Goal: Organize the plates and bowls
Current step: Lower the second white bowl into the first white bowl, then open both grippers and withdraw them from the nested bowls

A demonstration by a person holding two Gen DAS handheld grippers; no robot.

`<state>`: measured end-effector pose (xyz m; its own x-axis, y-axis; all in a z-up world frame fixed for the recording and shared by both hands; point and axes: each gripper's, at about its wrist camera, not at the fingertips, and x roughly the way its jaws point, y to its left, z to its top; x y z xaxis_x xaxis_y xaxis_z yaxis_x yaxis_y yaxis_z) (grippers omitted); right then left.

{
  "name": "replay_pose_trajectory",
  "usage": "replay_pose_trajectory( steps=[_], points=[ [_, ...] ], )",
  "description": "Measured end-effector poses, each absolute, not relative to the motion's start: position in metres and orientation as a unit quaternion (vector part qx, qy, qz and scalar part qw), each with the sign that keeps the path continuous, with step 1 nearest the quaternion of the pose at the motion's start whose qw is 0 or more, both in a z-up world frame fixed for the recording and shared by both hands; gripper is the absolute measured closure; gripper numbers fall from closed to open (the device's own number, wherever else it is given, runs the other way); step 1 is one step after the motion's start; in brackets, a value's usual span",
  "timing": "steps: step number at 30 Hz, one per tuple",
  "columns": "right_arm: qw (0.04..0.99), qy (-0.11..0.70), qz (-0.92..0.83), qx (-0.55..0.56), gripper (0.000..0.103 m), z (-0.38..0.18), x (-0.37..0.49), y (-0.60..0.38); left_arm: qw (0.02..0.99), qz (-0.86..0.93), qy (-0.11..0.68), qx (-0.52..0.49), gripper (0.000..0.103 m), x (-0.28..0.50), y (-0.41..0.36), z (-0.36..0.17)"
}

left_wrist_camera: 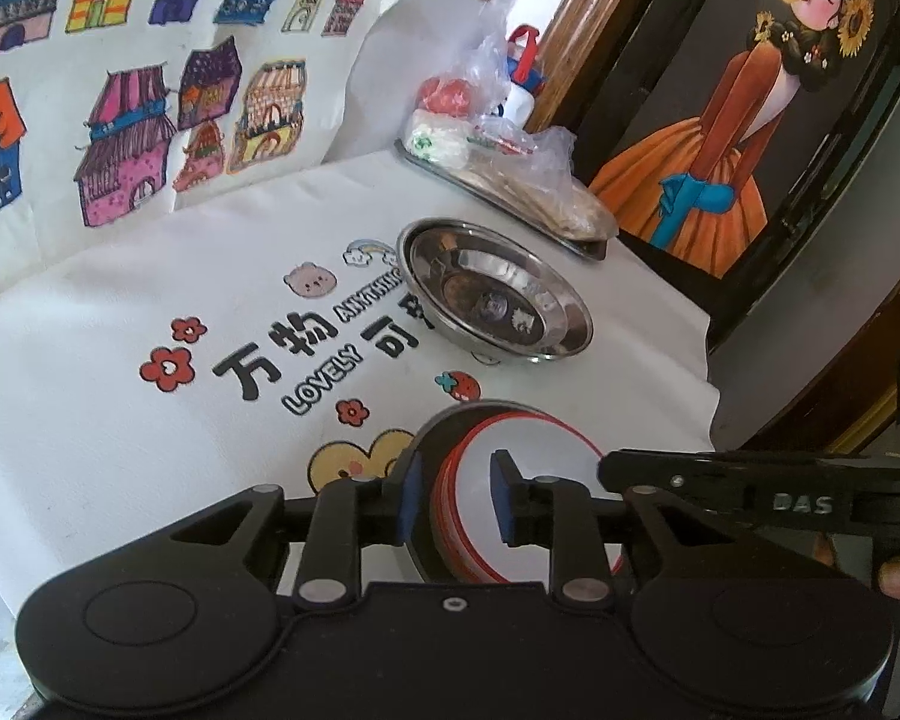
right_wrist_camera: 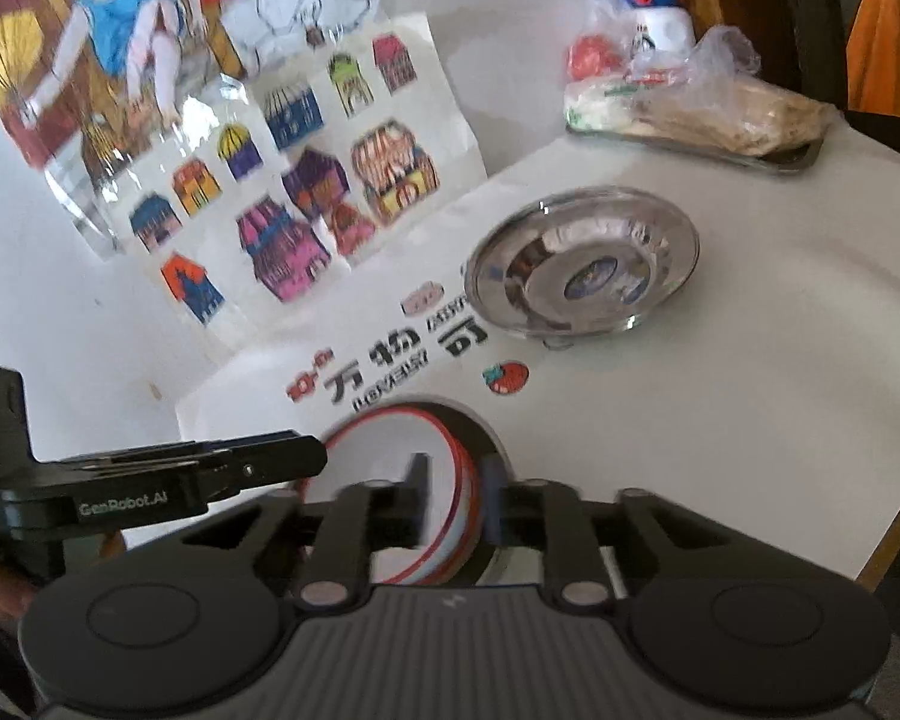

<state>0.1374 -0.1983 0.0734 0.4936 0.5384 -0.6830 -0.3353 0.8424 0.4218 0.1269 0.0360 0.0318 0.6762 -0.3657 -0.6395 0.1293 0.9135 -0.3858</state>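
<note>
Both views are fisheye, each mounted just behind its own claw and tilted down across the white printed cloth on the table (left_wrist_camera: 120, 420). The left wrist view looks past the left claw (left_wrist_camera: 456, 498), with the right claw (left_wrist_camera: 660, 468) entering from its right edge. The right wrist view looks past the right claw (right_wrist_camera: 456, 498), and is blurred. Both sit close over the stack of white red-rimmed plates (left_wrist_camera: 534, 480) and share the shiny steel dish (left_wrist_camera: 498, 294) and the tray of bagged food (left_wrist_camera: 510, 180) farther back.

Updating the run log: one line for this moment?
left gripper: open, straddling rim of red-rimmed bowls | right gripper: open, opposite rim | steel plate: apart
</note>
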Motion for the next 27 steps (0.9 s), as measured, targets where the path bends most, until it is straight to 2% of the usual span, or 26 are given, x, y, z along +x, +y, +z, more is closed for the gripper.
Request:
replay_pose_trajectory(
  steps=[1, 2, 3, 5, 6, 10, 11, 17, 27],
  points=[
    [0.859, 0.427, 0.256, 0.119, 0.060, 0.076, 0.136, -0.201, 0.908, -0.125, 0.372, -0.149, 0.055, 0.125, 0.036, 0.034],
    [0.862, 0.420, 0.256, 0.121, 0.055, 0.078, 0.134, -0.203, 0.914, -0.116, 0.363, -0.141, 0.051, 0.124, 0.037, 0.036],
    [0.865, 0.414, 0.255, 0.124, 0.053, 0.080, 0.133, -0.205, 0.917, -0.113, 0.357, -0.138, 0.051, 0.124, 0.039, 0.037],
    [0.871, 0.400, 0.253, 0.131, 0.039, 0.084, 0.129, -0.211, 0.917, -0.112, 0.353, -0.147, 0.050, 0.125, 0.045, 0.040],
    [0.874, 0.393, 0.253, 0.133, 0.035, 0.086, 0.126, -0.214, 0.918, -0.111, 0.351, -0.150, 0.049, 0.125, 0.048, 0.040],
    [0.892, 0.353, 0.248, 0.133, 0.007, 0.095, 0.109, -0.224, 0.925, -0.097, 0.339, -0.144, 0.034, 0.120, 0.057, 0.044],
    [0.897, 0.344, 0.245, 0.131, 0.003, 0.096, 0.104, -0.225, 0.927, -0.094, 0.334, -0.142, 0.029, 0.117, 0.059, 0.044],
    [0.923, 0.317, 0.199, 0.093, 0.000, 0.089, 0.079, -0.224, 0.937, -0.085, 0.319, -0.118, 0.002, 0.101, 0.062, 0.038],
    [0.924, 0.342, 0.162, 0.053, 0.000, 0.061, 0.066, -0.212, 0.927, -0.075, 0.352, -0.104, 0.001, 0.091, 0.062, 0.013]
  ],
)
